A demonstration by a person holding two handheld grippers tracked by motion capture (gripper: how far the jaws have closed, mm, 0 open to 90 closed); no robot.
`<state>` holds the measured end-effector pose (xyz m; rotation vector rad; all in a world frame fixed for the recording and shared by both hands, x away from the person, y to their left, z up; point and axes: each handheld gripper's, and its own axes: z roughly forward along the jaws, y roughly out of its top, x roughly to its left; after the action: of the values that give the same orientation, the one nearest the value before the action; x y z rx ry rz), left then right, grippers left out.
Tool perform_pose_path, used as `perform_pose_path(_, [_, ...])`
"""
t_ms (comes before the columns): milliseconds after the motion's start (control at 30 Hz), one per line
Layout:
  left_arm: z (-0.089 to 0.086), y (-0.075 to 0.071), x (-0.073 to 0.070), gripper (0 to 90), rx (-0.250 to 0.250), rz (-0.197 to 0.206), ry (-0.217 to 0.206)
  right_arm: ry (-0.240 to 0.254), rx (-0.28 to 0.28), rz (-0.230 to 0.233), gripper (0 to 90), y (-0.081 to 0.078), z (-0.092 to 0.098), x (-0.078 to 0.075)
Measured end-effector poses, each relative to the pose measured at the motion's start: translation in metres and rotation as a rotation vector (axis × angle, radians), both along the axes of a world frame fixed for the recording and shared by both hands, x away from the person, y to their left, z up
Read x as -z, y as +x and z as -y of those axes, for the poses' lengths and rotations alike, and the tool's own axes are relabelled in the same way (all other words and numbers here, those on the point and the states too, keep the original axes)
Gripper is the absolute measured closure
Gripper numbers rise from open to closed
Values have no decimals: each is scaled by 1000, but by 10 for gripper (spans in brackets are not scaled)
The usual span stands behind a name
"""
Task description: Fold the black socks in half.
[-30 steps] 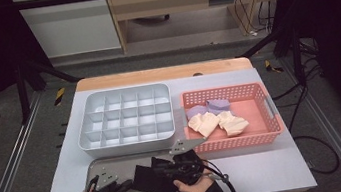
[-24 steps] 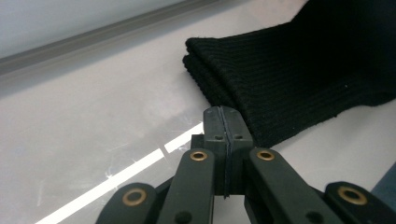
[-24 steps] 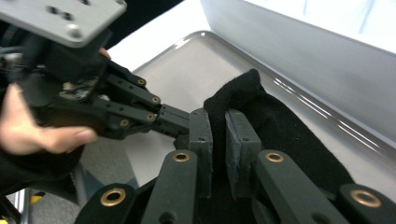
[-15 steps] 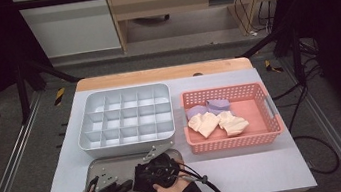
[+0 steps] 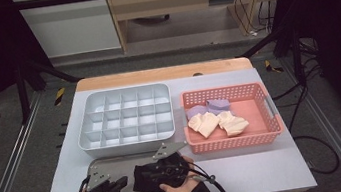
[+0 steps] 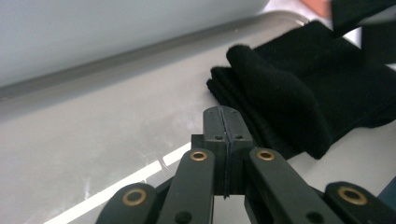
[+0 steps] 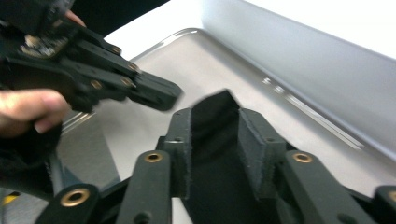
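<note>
Because the right claw point(image 7: 215, 140) has just been opening with the black sock point(image 5: 157, 174) between its pads, not squeezed, the sock may slip out and unfold. It lies on the metal tray point(image 5: 112, 163) at the near edge of the bench point(image 5: 269, 163). The left claw point(image 6: 225, 126) is pressed tight on nothing, just left of it. There is one black sock, one grey box point(image 5: 126, 120) with many little cells, one pink basket point(image 5: 262, 113) holding two cream socks point(image 5: 217, 122) and some purple ones.

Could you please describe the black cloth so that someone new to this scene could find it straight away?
Start at the grey compartment box; in front of it lies a metal tray. The folded black cloth lies on that tray at the right gripper. It is the one dark fabric; those in the pink basket are cream and lilac.
</note>
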<state>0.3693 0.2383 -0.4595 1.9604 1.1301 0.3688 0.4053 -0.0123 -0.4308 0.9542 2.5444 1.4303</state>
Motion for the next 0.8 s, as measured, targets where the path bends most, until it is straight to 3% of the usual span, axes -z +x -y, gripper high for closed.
perform_pose_path(67, [-1,0,-5,891,-4,18,-21,-15,19,15,721,-3,12,1])
perform_pose_path(200, [2,0,-20,892,16,52,-46,-60,33,-9,768,-10,29,14])
perform_pose_path(300, [14,-1,-30,892,42,77,-44,-82,40,-21,781,-12,34,24])
perform_pose_path(400, [33,1,-35,892,88,83,-16,-80,37,-20,783,-14,34,23])
perform_pose_path(533, [55,7,-26,892,121,58,44,-68,23,-6,787,-17,33,21])
perform_pose_path(600, [57,8,-18,892,117,48,83,-84,20,-7,792,-18,32,24])
perform_pose_path(633, [57,8,-18,892,117,48,83,-97,20,-11,797,-18,32,27])
perform_pose_path(700, [51,9,-6,892,103,11,118,-114,23,-18,810,-17,32,32])
perform_pose_path(800, [45,11,3,892,105,-16,90,-116,28,-24,818,-16,33,38])
